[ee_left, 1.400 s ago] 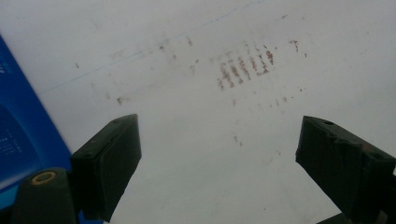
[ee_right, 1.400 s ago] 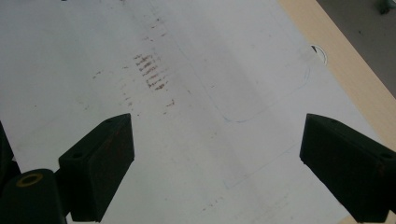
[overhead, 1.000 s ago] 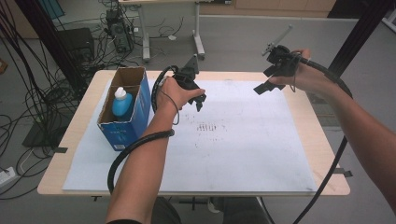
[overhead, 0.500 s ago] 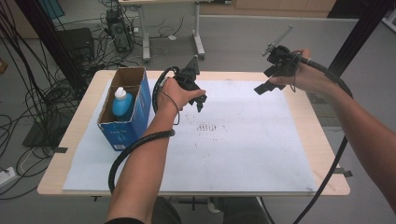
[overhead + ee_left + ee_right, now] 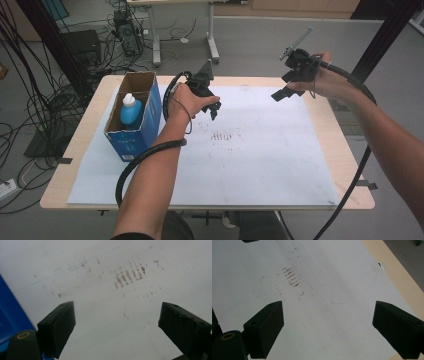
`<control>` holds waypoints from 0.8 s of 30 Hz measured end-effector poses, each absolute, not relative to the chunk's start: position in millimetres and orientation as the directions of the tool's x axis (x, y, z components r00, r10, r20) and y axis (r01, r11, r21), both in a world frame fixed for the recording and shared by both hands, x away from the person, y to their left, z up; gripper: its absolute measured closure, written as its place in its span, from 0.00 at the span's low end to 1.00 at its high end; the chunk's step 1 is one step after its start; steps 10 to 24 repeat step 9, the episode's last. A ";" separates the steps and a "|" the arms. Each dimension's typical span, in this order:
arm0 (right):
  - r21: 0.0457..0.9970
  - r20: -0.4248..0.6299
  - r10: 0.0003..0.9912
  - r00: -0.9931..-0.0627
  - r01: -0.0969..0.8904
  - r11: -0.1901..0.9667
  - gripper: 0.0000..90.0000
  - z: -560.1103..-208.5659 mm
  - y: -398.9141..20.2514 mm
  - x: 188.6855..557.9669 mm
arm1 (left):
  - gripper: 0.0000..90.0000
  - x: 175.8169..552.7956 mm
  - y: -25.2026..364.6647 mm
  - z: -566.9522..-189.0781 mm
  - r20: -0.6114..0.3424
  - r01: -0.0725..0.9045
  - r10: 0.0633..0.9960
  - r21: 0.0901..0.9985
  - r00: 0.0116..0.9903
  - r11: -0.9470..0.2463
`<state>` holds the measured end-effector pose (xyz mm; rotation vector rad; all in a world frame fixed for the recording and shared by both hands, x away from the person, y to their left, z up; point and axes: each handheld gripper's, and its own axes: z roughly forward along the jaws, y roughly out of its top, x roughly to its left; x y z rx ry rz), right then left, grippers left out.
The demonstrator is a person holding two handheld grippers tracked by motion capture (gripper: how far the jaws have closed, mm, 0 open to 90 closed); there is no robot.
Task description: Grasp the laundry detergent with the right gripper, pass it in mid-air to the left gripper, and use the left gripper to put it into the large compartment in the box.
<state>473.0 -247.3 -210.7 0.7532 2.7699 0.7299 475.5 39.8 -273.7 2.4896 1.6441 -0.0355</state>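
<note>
Lab or test room, not a home. Grey bare floor (image 5: 260, 35) with loose black cables (image 5: 30, 100) sprawled at left, running to black electronics boxes (image 5: 82, 45) and a device (image 5: 122, 42) on the floor. Dark metal rig posts (image 5: 55, 45) frame the wooden table (image 5: 350, 165), which is covered by a white sheet (image 5: 260, 160) with scuff marks (image 5: 227, 136). Second desk's white legs (image 5: 212, 35) behind. Person (image 5: 150, 185) works with cabled handheld grippers: left gripper (image 5: 216, 107), right gripper (image 5: 281, 94).
</note>
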 end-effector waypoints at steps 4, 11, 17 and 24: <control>0.503 -0.041 0.519 -0.854 0.431 0.749 0.11 -210.8 -247.5 472.7 | 0.16 475.0 38.7 -273.6 -0.107 0.916 0.913 0.122 0.394 -0.382; 0.503 -0.041 0.516 -0.855 0.429 0.750 0.11 -211.3 -248.1 472.2 | 0.16 474.5 38.2 -273.6 -0.110 0.915 0.911 0.121 0.398 -0.385; 0.503 -0.041 0.516 -0.855 0.429 0.750 0.11 -211.3 -248.1 472.2 | 0.16 474.5 38.2 -273.6 -0.110 0.915 0.911 0.121 0.398 -0.385; 0.503 -0.041 0.516 -0.855 0.429 0.750 0.11 -211.3 -248.1 472.2 | 0.16 474.5 38.2 -273.6 -0.110 0.915 0.911 0.121 0.398 -0.385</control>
